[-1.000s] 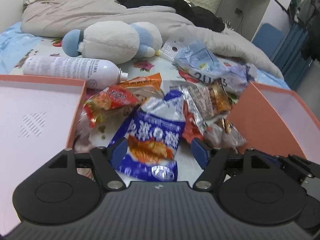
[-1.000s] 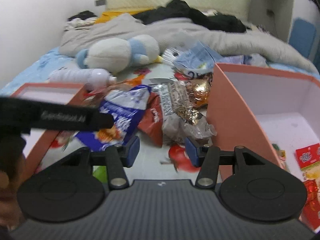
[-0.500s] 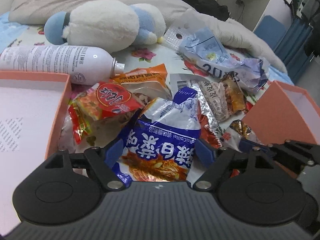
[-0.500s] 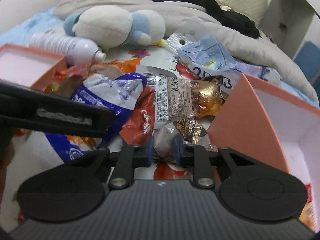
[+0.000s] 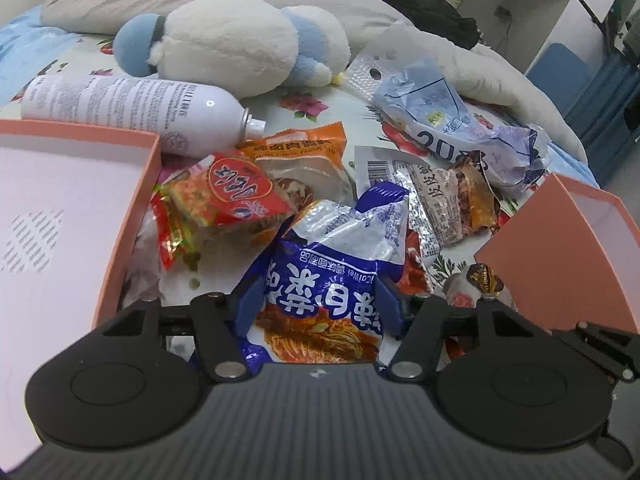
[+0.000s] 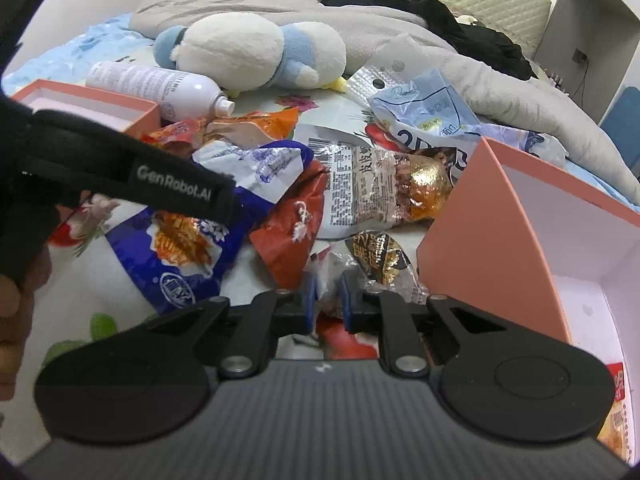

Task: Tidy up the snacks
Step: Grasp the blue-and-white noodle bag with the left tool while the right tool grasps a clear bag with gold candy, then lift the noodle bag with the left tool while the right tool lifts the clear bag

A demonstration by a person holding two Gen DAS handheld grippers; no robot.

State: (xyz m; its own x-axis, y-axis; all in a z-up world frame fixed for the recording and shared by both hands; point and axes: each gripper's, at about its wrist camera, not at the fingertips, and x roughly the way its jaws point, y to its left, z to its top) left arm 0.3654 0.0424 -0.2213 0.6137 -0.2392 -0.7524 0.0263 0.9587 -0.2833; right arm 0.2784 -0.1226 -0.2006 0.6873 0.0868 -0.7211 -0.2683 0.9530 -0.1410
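Two-handed pick from a snack pile lying on a floral bedsheet [image 5: 320, 108] between two salmon-pink boxes. In the left wrist view, your left gripper [image 5: 318, 304] straddles the blue-and-white kimchi noodle packet [image 5: 328, 276] at lower centre; its blue fingers [image 5: 250, 300] press against both sides of the packet, jaws about half spread, so the grasp looks made or nearly so. Squeeze gently: the puffed foil will likely buckle and slip if you pinch only its edge, so keep the pads on the packet's body. In the right wrist view, your right gripper [image 6: 329, 300] sits at lower centre with jaws almost closed on the crinkled clear wrapper of a small black-and-gold snack [image 6: 376, 256]; whether the film is firmly caught you cannot tell, so confirm before lifting. The right box [image 6: 472, 240] stands just right of that snack and already holds red packets at the frame's lower right; the left box [image 5: 132, 216] fills the left edge of the left wrist view. Lift each item straight up to clear the neighbouring red packets [image 5: 236, 196], then carry over the box wall. The spray bottle [image 5: 132, 112] and plush toy [image 5: 240, 44] in the upper frame are bystanders.
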